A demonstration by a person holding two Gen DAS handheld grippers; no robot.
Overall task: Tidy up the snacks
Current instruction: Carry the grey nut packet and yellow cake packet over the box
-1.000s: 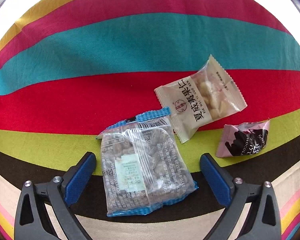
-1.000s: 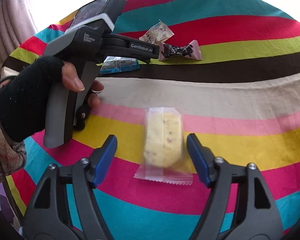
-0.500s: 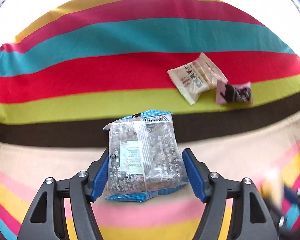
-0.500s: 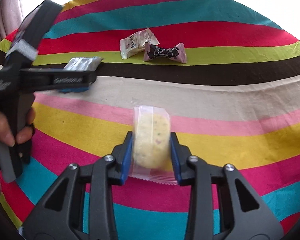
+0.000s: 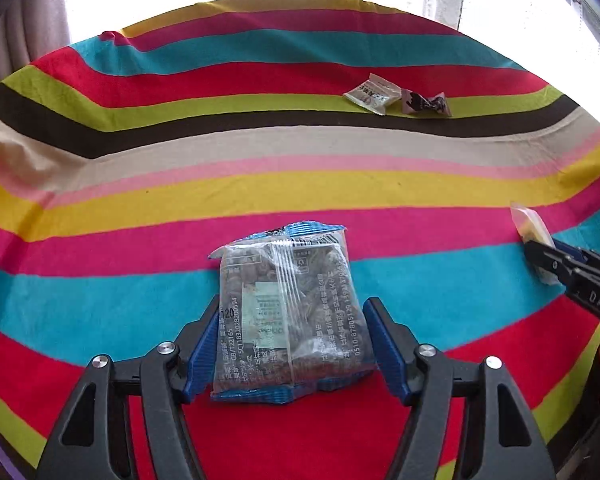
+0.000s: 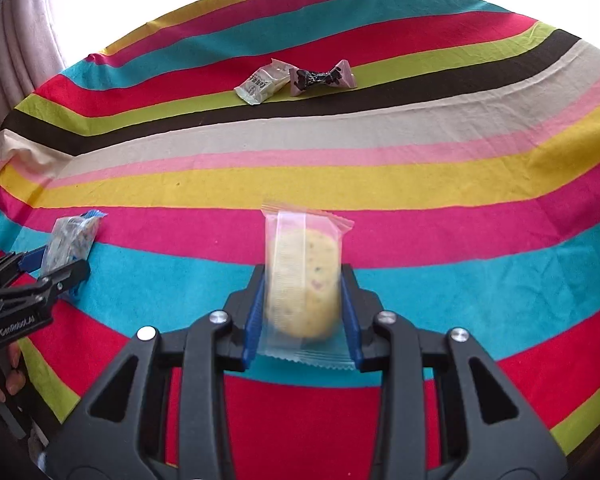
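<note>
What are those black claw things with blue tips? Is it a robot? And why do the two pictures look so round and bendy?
Not a robot. A person holds a tool in each hand, called a hand-held gripper, with two fingers that squeeze like tongs. Each one carries a small camera with a very wide lens looking along its fingers, so the pictures look round and the stripes bend.

One picture comes from the left hand-held gripper. It is squeezing a clear packet with blue ends, full of small brown bits.

The other comes from the right hand-held gripper, which pinches a pale round cookie in a clear wrapper. At that picture's left edge you can see the other tool from the side.

Everything sits over a striped cloth. Far back lie two more snacks, side by side: a cream packet and a pink and black wrapped candy.
</note>
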